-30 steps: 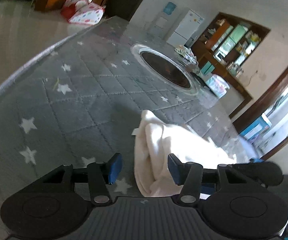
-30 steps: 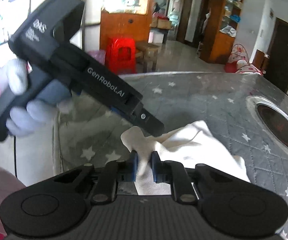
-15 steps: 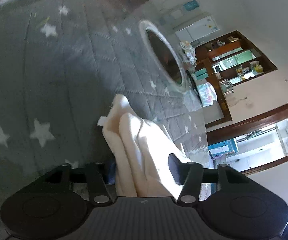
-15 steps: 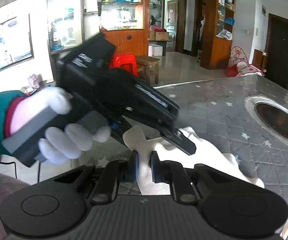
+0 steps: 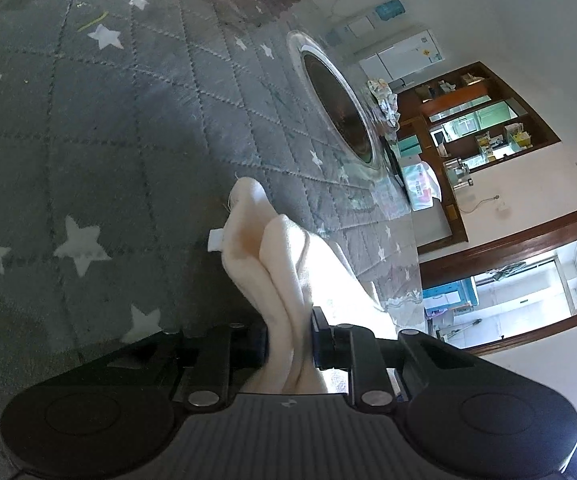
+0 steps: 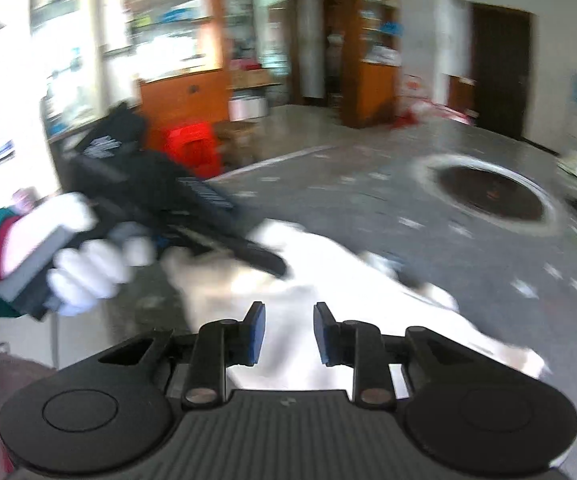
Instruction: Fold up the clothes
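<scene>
Since half a second ago the right gripper [image 6: 289, 334] has let go of the cloth: its fingers, which were pinched on a fold, now stand spread with a clear gap between the blue pads [image 6: 257, 333]. Over the same interval the left gripper [image 5: 289, 338] has closed, and it now pinches a bunched double fold of the cream garment [image 5: 272, 264] between its fingers.

The garment lies on the grey quilted cover [image 5: 88, 152] with white stars, near the table's edge; in the left wrist view the gripped fold rises toward the camera, a small white tag [image 5: 216, 240] sticks out at its side, and the rest drapes away toward the right. In the right wrist view the cream garment [image 6: 328, 304] spreads out just beyond the open fingers, and the picture is blurred by motion. There the left gripper [image 6: 264, 258] reaches in from the left with its tip on the cloth, held by a white-gloved hand [image 6: 84, 256] with a green sleeve.

Further off on the cover sits a round dark inset [image 5: 336, 108] with a pale rim. Beyond the table stand a red stool [image 6: 192, 148] and wooden cabinets [image 6: 180, 100].
</scene>
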`<state>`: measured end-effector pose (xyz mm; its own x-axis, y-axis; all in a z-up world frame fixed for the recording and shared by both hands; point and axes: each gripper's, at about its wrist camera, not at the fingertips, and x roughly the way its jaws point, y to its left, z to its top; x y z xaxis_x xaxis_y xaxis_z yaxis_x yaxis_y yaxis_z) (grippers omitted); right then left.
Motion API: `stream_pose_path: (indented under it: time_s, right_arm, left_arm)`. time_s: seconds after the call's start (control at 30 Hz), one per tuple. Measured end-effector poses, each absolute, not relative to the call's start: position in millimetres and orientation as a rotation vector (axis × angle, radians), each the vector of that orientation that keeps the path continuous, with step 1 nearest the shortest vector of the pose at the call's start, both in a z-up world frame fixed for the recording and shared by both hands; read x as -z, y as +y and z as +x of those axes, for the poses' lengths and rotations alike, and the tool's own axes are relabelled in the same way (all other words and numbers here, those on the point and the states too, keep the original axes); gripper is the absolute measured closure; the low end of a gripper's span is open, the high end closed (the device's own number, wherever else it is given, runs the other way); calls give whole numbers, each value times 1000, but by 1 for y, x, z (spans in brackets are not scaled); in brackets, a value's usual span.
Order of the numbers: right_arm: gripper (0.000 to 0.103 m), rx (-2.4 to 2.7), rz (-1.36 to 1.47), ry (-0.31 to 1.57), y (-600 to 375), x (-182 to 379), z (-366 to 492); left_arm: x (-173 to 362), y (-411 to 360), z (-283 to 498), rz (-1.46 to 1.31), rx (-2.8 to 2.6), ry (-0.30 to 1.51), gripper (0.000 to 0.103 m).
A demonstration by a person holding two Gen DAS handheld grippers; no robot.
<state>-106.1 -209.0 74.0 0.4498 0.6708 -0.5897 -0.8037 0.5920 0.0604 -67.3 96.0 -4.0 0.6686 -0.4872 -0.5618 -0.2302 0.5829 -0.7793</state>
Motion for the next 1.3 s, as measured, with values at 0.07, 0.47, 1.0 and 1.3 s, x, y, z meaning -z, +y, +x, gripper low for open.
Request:
stream_pose_path:
  time_s: [0.07, 0.47, 1.0, 1.3]
  right_arm:
    - [73, -823, -190, 633, -232, -70, -94]
    - [68, -543, 31, 735, -303, -26, -39]
    - [90, -607, 106, 719, -294, -22, -38]
    - [93, -598, 134, 611, -302, -55, -55]
  left_arm:
    - [3, 95, -68, -959, 174, 856, 81]
    - [-1, 88, -70, -904, 166, 856, 81]
    - [-11, 77, -67, -819, 141, 855, 81]
    - [-36, 62, -65, -693, 165, 827, 83]
